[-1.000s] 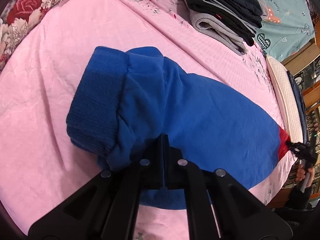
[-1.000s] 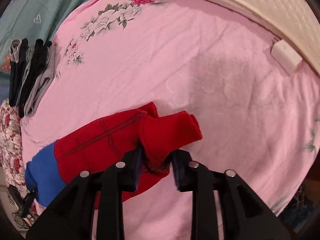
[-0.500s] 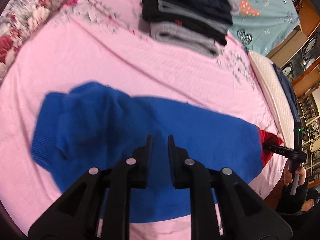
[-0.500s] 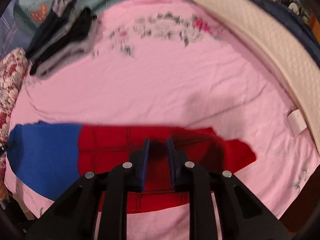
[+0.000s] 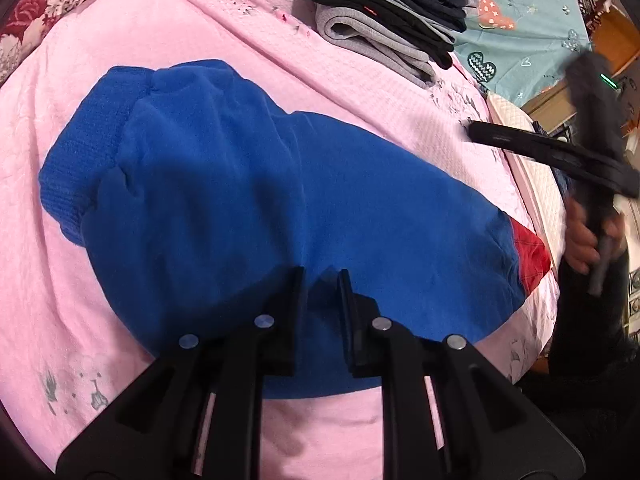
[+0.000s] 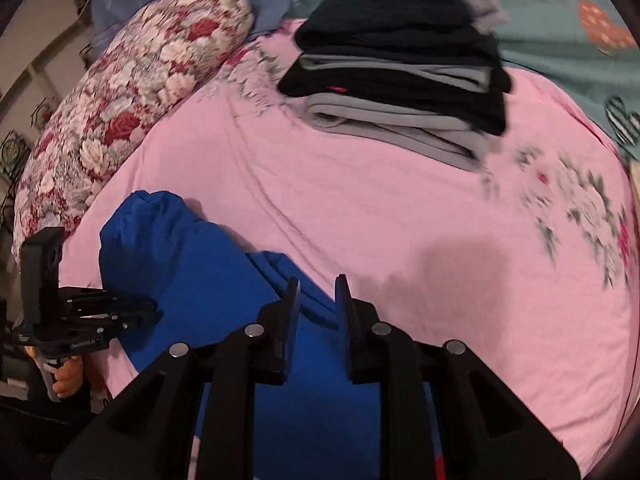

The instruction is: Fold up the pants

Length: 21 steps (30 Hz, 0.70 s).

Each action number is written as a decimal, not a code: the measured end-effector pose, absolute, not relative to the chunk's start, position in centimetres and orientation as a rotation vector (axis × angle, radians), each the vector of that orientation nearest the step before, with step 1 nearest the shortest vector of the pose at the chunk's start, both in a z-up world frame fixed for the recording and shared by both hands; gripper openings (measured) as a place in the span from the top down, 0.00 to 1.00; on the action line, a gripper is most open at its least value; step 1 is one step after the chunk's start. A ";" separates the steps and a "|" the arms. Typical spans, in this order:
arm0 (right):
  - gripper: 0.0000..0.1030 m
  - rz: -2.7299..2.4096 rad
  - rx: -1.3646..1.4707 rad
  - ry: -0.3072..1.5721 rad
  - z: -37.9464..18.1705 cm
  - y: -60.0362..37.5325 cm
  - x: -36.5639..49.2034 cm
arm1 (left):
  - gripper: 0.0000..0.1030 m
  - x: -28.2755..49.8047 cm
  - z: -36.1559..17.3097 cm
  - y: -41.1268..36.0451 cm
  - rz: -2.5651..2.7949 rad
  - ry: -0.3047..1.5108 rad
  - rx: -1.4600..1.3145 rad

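Note:
The blue and red pants (image 5: 256,200) lie flat on the pink bed sheet (image 5: 80,80), ribbed blue cuff at the left, a red part (image 5: 530,256) at the right. My left gripper (image 5: 322,276) hovers over the blue fabric, jaws slightly apart and empty. In the right wrist view the pants (image 6: 192,280) show as a blue length. My right gripper (image 6: 316,284) is above them, jaws slightly apart and empty. The right gripper also shows in the left wrist view (image 5: 476,134), raised over the sheet. The left gripper shows in the right wrist view (image 6: 144,310).
A stack of folded black and grey pants (image 6: 404,80) sits at the far side of the bed, also in the left wrist view (image 5: 384,12). A floral pillow (image 6: 120,112) lies at the left. A teal blanket (image 5: 532,28) lies behind the stack.
Both grippers let go of the pants, which now lie flat. The right gripper has lifted away from the red end and swung toward the blue part.

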State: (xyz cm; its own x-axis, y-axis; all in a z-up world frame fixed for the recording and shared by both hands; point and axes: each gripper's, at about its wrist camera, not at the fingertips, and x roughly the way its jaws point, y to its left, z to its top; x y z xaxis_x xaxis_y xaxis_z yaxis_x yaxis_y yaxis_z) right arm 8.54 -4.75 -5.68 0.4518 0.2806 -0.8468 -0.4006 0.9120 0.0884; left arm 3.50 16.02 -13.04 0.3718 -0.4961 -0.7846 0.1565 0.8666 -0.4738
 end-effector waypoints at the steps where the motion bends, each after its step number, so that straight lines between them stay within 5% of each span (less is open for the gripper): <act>1: 0.81 0.436 -0.154 1.047 -6.7 -3.4 9.6 | 0.85 3.4 -13.1 16.1 -0.438 1.113 -0.344; 21: 0.81 0.490 -0.341 1.131 -12.6 2.5 9.1 | 0.85 3.6 -13.4 16.6 -0.526 1.090 -0.327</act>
